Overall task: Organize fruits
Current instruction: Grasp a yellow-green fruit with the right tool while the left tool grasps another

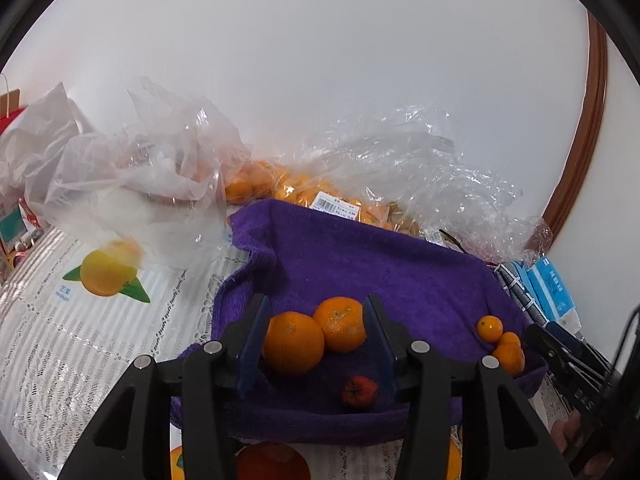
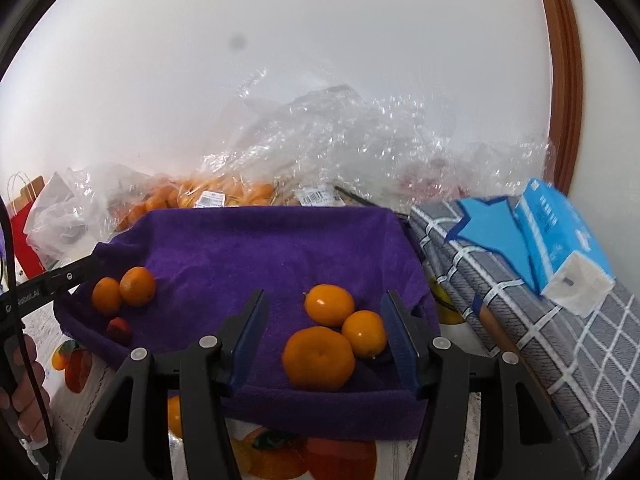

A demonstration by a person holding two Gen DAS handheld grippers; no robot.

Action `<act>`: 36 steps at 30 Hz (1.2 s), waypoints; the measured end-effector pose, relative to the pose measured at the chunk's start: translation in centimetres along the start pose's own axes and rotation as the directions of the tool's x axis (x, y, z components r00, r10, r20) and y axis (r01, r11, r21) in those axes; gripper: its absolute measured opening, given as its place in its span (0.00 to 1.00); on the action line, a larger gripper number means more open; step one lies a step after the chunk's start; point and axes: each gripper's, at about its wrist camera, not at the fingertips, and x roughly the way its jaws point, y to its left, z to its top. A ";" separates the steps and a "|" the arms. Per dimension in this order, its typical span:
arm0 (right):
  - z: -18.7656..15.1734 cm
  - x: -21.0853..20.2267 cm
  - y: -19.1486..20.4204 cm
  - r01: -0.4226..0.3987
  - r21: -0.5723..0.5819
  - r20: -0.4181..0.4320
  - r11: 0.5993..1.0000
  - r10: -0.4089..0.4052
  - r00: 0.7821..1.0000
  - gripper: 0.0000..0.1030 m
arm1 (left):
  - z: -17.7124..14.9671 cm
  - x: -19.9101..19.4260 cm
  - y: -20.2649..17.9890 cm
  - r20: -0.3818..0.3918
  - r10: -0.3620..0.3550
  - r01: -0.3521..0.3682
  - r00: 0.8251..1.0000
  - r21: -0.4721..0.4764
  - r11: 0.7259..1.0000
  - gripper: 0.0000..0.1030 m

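A purple towel-lined basket (image 1: 400, 264) (image 2: 260, 240) holds the fruit. In the left wrist view two oranges (image 1: 294, 342) (image 1: 342, 322) lie between my left gripper's (image 1: 314, 330) open fingers, with a small red fruit (image 1: 359, 391) below them and three small oranges (image 1: 504, 340) at the right. In the right wrist view my right gripper (image 2: 324, 328) is open around three oranges (image 2: 319, 357) (image 2: 364, 333) (image 2: 329, 305). The two oranges (image 2: 124, 290) and the red fruit (image 2: 119, 329) lie at the left, by the left gripper's finger (image 2: 60, 278). Neither gripper holds anything.
Clear plastic bags of oranges (image 1: 304, 192) (image 2: 208, 196) lie behind the basket against the wall. A blue tissue box (image 2: 560, 240) sits on a grey checked cloth (image 2: 540, 340) at the right. A fruit-printed tablecloth (image 1: 80, 320) covers the table. Crumpled bags (image 1: 120, 176) stand at the left.
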 end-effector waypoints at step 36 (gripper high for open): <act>-6.5 -1.3 4.8 -0.069 -0.049 -0.306 0.996 0.051 0.951 0.27 | -5.3 -7.3 2.4 -0.112 -0.041 0.044 0.993 0.022 0.999 0.46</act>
